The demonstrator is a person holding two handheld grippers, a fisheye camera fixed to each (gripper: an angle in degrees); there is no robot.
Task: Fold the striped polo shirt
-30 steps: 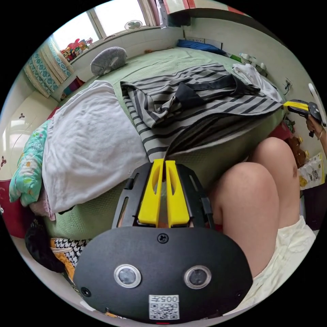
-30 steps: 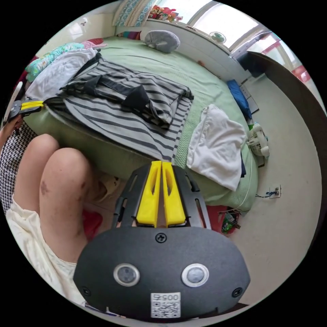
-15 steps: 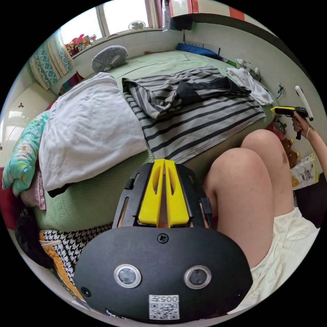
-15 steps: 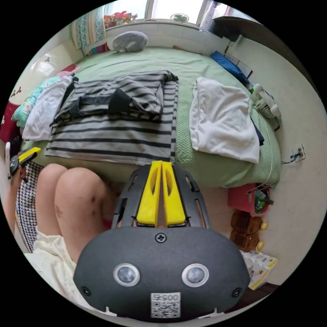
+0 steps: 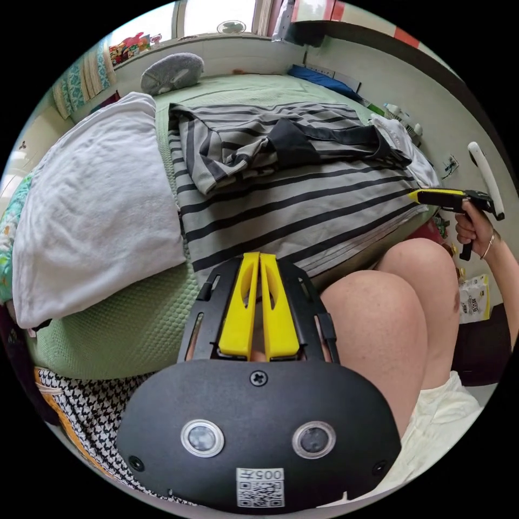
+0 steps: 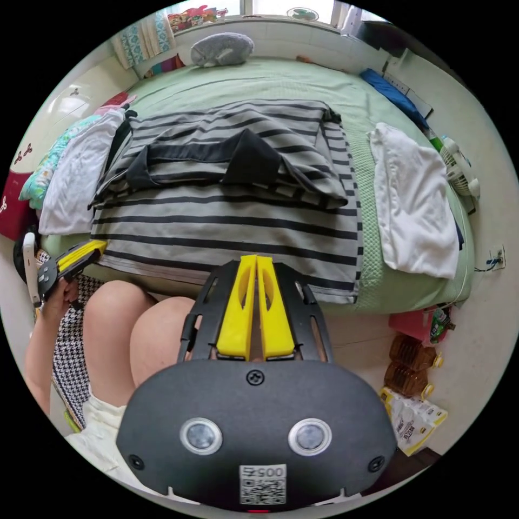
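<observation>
While both claws sit closed, seemingly empty, striped polo shirt (image 6: 227, 216) lies on bed (image 6: 270, 81).

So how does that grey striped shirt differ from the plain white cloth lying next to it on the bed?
The grey black-striped polo shirt is patterned, with a dark collar; the plain white cloth has no pattern. The shirt covers more of the green bedspread than the cloth. The shirt's top part is folded over its lower part; the cloth lies in one flat piece. Both reach the bed's near edge.
</observation>
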